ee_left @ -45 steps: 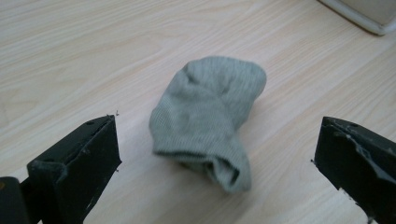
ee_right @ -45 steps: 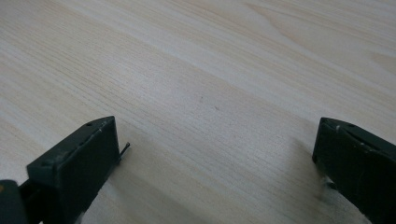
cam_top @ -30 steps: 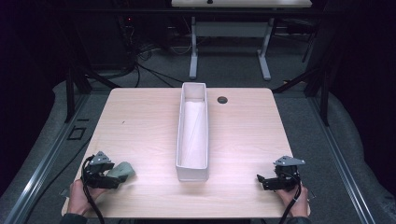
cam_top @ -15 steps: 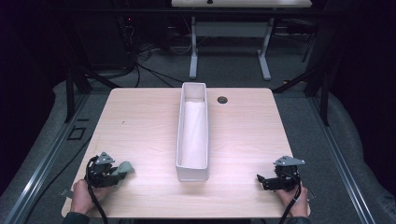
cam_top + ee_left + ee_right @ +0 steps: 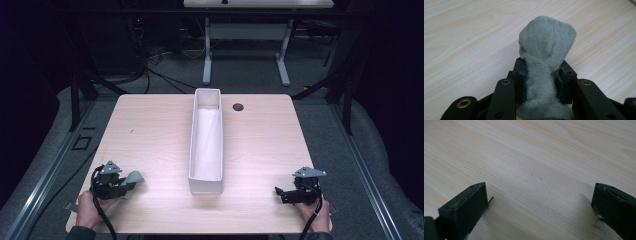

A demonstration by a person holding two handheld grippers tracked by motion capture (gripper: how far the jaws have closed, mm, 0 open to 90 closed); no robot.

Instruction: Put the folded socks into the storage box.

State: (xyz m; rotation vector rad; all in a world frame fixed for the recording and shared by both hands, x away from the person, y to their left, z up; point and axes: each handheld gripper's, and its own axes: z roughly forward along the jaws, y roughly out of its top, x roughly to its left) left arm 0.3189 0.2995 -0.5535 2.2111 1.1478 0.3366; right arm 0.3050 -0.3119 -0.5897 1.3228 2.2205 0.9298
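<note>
A grey-green sock [image 5: 546, 45] lies bunched at the near left of the wooden table [image 5: 150, 130]. My left gripper [image 5: 541, 72] is shut on it: the jaws have just been closing, and both pads now squeeze the sock's middle while its rounded end sticks out past them. In the high view the sock [image 5: 134, 178] pokes out to the right of the left gripper [image 5: 125, 186], which a hand holds low over the table. My right gripper [image 5: 281, 192] rests near the front right edge. Its jaws stand wide apart over bare wood [image 5: 539, 195] with nothing between them.
A long, narrow white bin [image 5: 205, 182] runs down the middle of the table, from its far edge towards the front. A small dark round hole [image 5: 238, 106] sits beside the bin's far end. Dark floor, cables and another table's legs lie beyond.
The left gripper's jaws have closed on the sock, which now looks pinched and bunched beside them. Both hands stay where they were.
</note>
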